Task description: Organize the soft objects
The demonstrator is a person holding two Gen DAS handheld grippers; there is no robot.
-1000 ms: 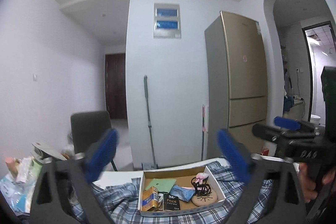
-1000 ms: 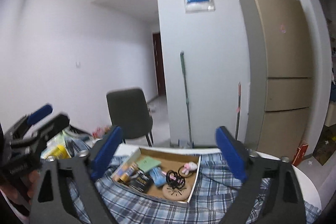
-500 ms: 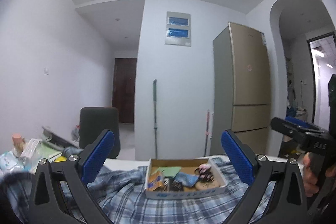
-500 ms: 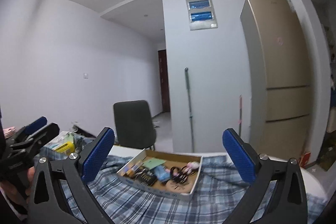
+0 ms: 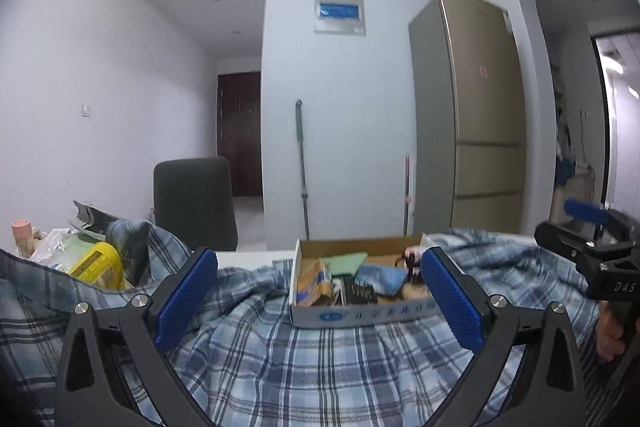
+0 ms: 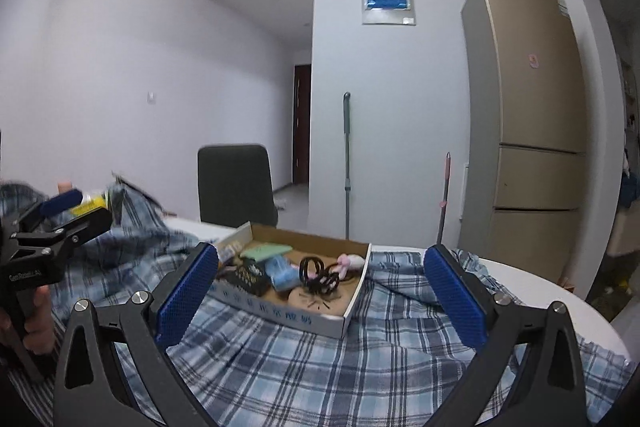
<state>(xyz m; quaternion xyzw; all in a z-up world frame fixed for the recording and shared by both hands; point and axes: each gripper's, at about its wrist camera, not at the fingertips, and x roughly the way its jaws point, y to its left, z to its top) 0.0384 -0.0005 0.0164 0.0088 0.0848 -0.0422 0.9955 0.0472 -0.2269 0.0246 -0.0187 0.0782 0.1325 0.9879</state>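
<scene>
A blue plaid shirt (image 5: 304, 359) lies spread and rumpled over the white table; it also shows in the right wrist view (image 6: 320, 359). A shallow cardboard box (image 5: 360, 315) of small items sits on the cloth; in the right wrist view the box (image 6: 288, 311) holds black hair ties (image 6: 318, 273) and a pink toy (image 6: 352, 261). My left gripper (image 5: 318, 297) is open and empty, low over the cloth in front of the box. My right gripper (image 6: 320, 297) is open and empty, also just short of the box. Each gripper shows at the edge of the other's view.
A dark chair (image 5: 194, 201) stands behind the table. Packets and a yellow bag (image 5: 96, 267) are piled at the table's left. A gold fridge (image 5: 476, 131) and a mop (image 5: 302, 163) stand by the far wall. The bare table edge (image 6: 532, 281) shows at right.
Both grippers have dropped lower and come closer to the cloth and the box. Both stay open.
</scene>
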